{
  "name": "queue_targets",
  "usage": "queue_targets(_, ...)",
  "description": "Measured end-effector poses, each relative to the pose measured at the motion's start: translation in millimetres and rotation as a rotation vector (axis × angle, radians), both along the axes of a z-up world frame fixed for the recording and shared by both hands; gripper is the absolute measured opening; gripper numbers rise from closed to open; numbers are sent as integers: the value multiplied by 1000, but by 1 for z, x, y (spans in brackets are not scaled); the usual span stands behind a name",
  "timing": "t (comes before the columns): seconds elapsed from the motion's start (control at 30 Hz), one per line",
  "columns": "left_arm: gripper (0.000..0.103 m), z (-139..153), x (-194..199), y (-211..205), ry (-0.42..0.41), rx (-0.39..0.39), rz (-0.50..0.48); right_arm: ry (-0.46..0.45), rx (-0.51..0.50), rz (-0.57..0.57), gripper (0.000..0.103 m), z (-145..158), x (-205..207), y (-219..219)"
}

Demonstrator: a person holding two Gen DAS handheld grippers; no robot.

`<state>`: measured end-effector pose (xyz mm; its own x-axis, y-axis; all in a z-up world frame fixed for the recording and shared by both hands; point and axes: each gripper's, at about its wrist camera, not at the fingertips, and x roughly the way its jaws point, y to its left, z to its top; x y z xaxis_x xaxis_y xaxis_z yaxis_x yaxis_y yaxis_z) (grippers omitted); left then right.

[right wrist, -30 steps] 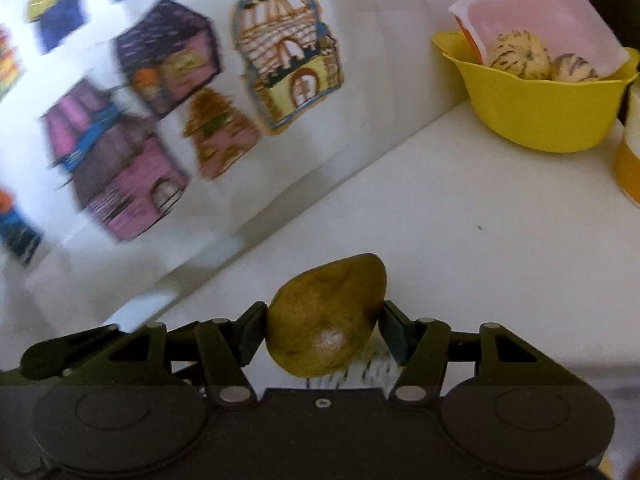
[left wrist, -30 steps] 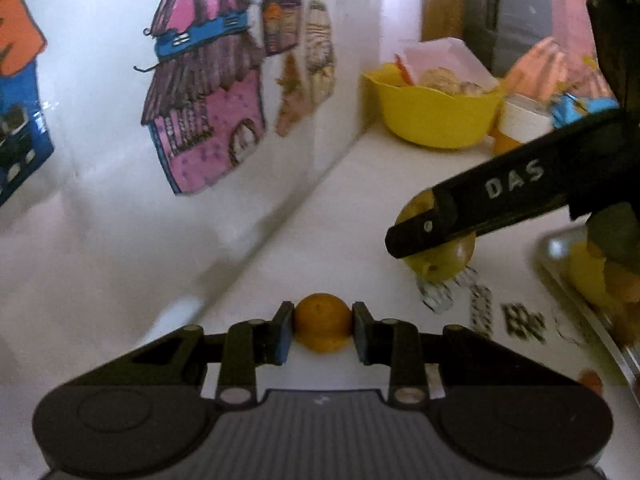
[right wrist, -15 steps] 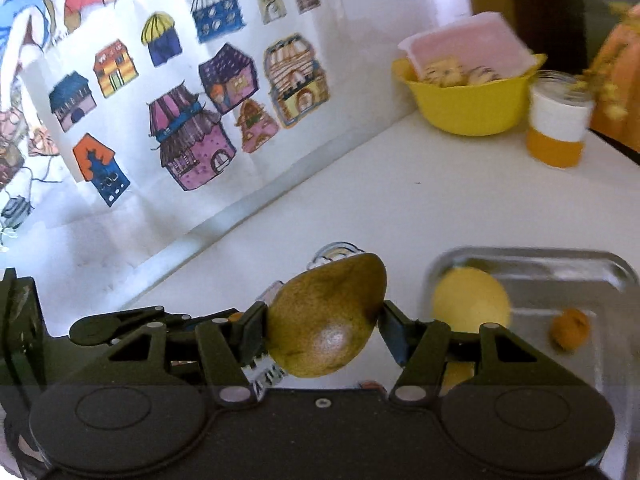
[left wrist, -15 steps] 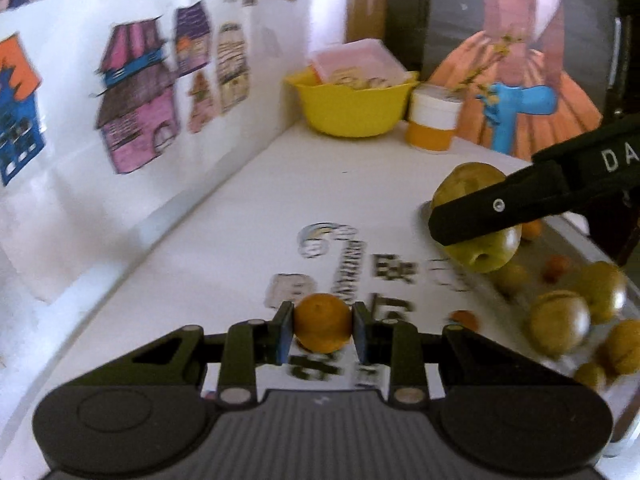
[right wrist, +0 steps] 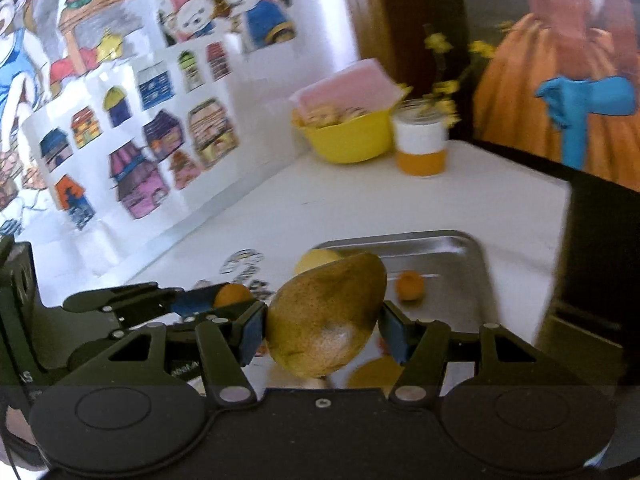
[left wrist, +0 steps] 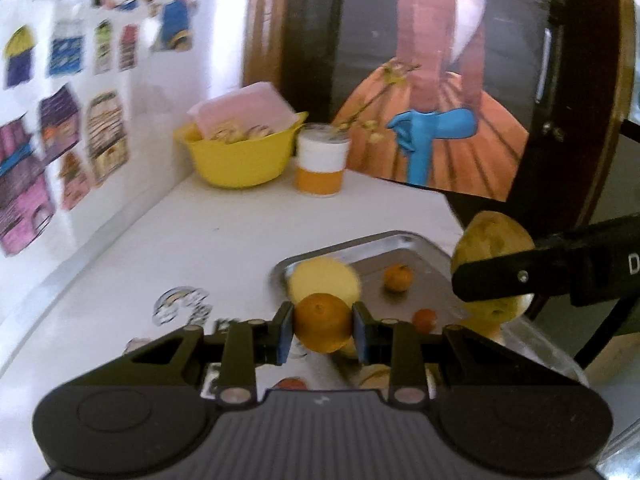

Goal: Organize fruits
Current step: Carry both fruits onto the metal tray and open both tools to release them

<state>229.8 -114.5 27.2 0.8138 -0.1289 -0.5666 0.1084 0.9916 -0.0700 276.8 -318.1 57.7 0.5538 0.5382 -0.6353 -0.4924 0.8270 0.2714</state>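
Observation:
My left gripper (left wrist: 322,330) is shut on a small orange (left wrist: 323,322), held above the near left edge of a metal tray (left wrist: 400,240). My right gripper (right wrist: 323,330) is shut on a brownish-green pear (right wrist: 326,316), over the same tray (right wrist: 472,268). In the left wrist view the pear (left wrist: 494,246) and the right gripper's finger (left wrist: 520,278) hang at the right. The tray holds a yellow round fruit (left wrist: 324,280), a small orange fruit (left wrist: 398,278) and a tiny red one (left wrist: 424,320). The left gripper's fingers (right wrist: 160,300) with the orange (right wrist: 232,294) show at the left of the right wrist view.
A yellow bowl (left wrist: 240,160) with a pink lid and round items stands at the back beside a white and orange cup (left wrist: 322,164). A wall with house drawings (right wrist: 140,140) runs along the left. A dark framed picture of an orange dress (left wrist: 432,120) stands behind the table.
Both grippers have swung right and forward with their fruits, from the printed white tabletop to above the metal tray. Both grips stay unchanged.

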Motion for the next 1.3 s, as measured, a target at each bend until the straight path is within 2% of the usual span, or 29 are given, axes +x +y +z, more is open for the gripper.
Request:
queue_targets(0.2,33,0,18,-27,-3,21,-42,-64,-29,-86,62,-12,0,-34)
queue_targets(0.37,33,-8,36,-41,24,29,-55,-53,-43,-124,62,-35,12,-51)
queue_targets(0.67,33,-26,60,-54,78,51,-53,-28,1,-124,62,-69,44,-63)
queue_targets(0.93,34,-31,65,-60,92,60,-68,-4,13,-115,62,-86,57,-64)
queue_targets(1.3,34,-36,69,-65,118,63,-84,-72,-65,-77,62,-91,54,-54)
